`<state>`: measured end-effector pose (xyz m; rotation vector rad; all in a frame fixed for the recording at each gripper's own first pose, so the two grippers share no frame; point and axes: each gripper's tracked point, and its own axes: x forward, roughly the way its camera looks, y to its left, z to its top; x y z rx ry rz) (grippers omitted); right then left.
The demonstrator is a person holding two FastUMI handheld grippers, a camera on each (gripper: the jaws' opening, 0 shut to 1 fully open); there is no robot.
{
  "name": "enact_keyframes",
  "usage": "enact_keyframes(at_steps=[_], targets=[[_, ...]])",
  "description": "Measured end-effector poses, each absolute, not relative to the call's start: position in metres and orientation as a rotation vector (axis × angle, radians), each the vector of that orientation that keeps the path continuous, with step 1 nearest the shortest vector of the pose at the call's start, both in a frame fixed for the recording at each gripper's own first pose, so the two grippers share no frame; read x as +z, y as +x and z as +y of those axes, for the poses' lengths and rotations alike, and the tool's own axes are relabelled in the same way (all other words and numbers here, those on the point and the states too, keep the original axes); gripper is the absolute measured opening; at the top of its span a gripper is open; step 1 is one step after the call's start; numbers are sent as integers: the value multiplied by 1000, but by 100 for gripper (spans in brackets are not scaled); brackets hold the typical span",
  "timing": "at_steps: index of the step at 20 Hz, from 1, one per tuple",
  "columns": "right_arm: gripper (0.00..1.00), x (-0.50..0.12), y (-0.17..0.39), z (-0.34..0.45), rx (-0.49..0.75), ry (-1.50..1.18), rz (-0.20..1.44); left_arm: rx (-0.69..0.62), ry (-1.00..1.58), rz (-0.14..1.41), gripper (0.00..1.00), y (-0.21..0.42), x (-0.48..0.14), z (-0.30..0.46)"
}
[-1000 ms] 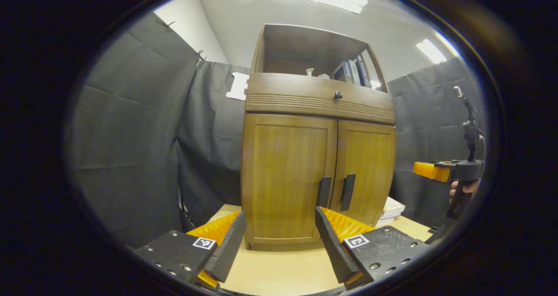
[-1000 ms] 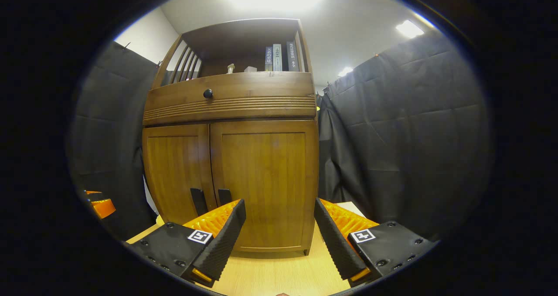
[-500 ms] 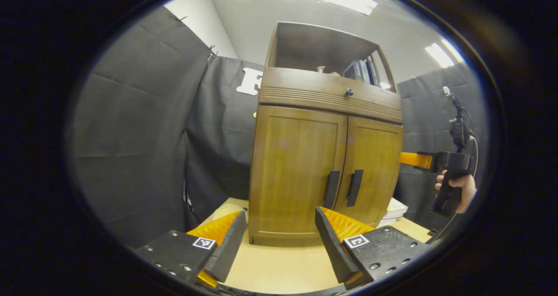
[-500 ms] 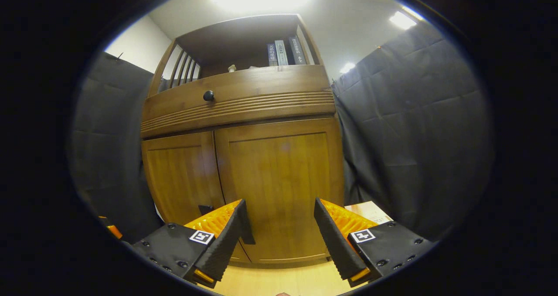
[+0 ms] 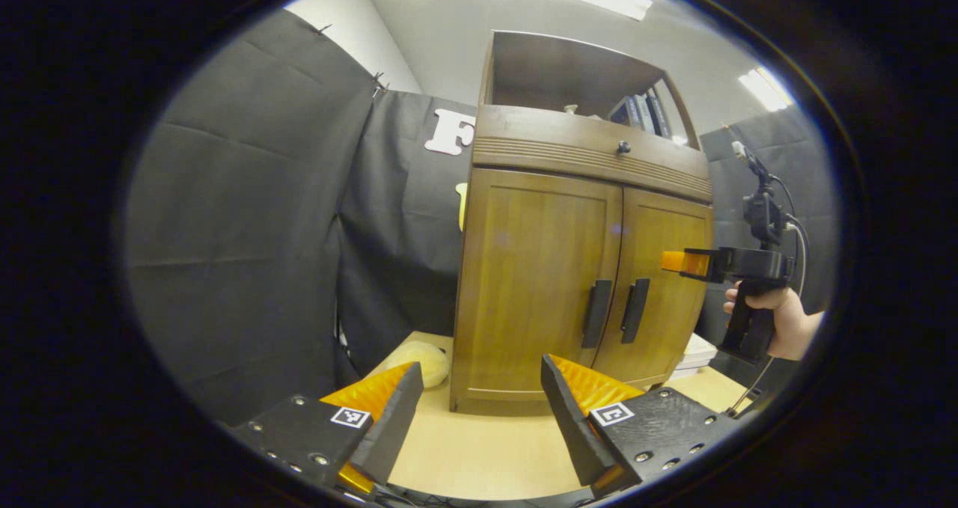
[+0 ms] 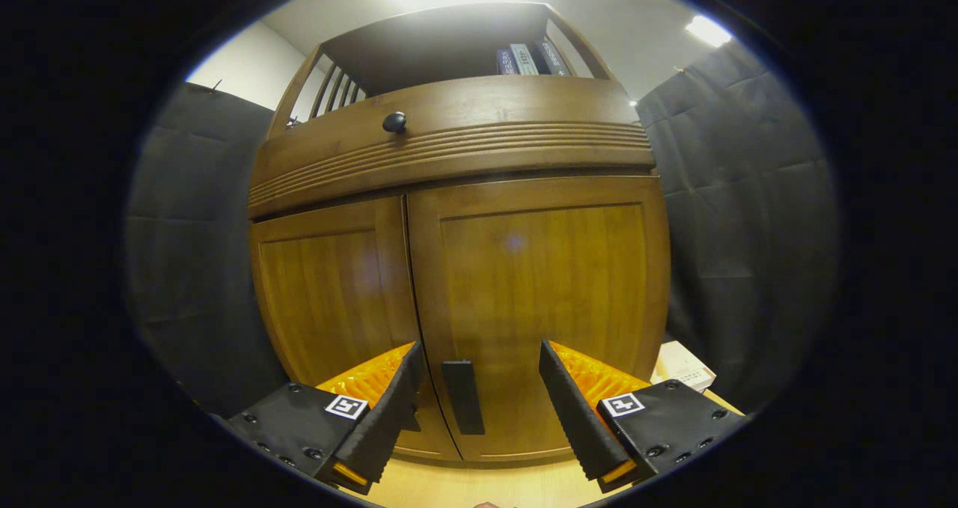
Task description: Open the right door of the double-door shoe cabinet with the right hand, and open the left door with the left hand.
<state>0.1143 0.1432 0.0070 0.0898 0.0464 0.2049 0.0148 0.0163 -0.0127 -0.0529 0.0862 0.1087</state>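
Note:
The brown wooden shoe cabinet (image 5: 576, 268) stands on the table with both doors shut. In the left gripper view, the left door (image 5: 535, 261) and right door (image 5: 666, 268) each carry a dark vertical handle, the left handle (image 5: 596, 313) and the right handle (image 5: 634, 310). My left gripper (image 5: 479, 418) is open, well short of the cabinet. The right gripper (image 5: 677, 261), held by a hand (image 5: 782, 317), hovers in front of the right door. In the right gripper view, my right gripper (image 6: 479, 411) is open and the right door's handle (image 6: 462, 396) lies between its fingers, apart from both.
A drawer with a round knob (image 5: 623, 147) tops the doors, with books (image 5: 644, 111) on the shelf above. A pale yellowish lump (image 5: 419, 358) lies at the cabinet's left foot. A stack of papers (image 5: 692, 355) sits to its right. Black cloth walls close in on both sides.
The right gripper has moved closer to the cabinet and leftward, bringing the right handle between its fingers. The left gripper has drifted so that the cabinet sits farther right. Both doors stay shut.

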Motion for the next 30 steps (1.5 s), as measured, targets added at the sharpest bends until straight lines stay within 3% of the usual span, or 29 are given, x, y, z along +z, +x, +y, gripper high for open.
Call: enact_keyframes(at_steps=[12, 13, 14, 18, 20, 21, 25, 27, 29, 30], targets=[[98, -43, 155, 171, 188, 12, 133, 120, -27, 123, 90, 15, -18, 29], [93, -45, 158, 170, 179, 4, 135, 120, -16, 125, 90, 18, -16, 29], [98, -47, 162, 171, 177, 8, 141, 119, -9, 128, 89, 19, -17, 30], [98, -59, 180, 166, 140, 44, 182, 110, -15, 153, 89, 19, -20, 28], [91, -64, 181, 171, 160, 71, 197, 109, -12, 159, 91, 21, -21, 27], [79, -61, 181, 173, 158, 58, 193, 105, -10, 158, 92, 23, -19, 27], [49, -62, 180, 175, 164, 2, 189, 87, -6, 149, 89, 22, -19, 24], [48, -59, 180, 173, 186, 25, 178, 82, -5, 151, 89, 23, -18, 24], [32, -62, 180, 175, 217, 48, 186, 81, -1, 146, 89, 22, -17, 24], [32, -64, 182, 176, 217, 44, 197, 78, -2, 145, 89, 22, -18, 23]])
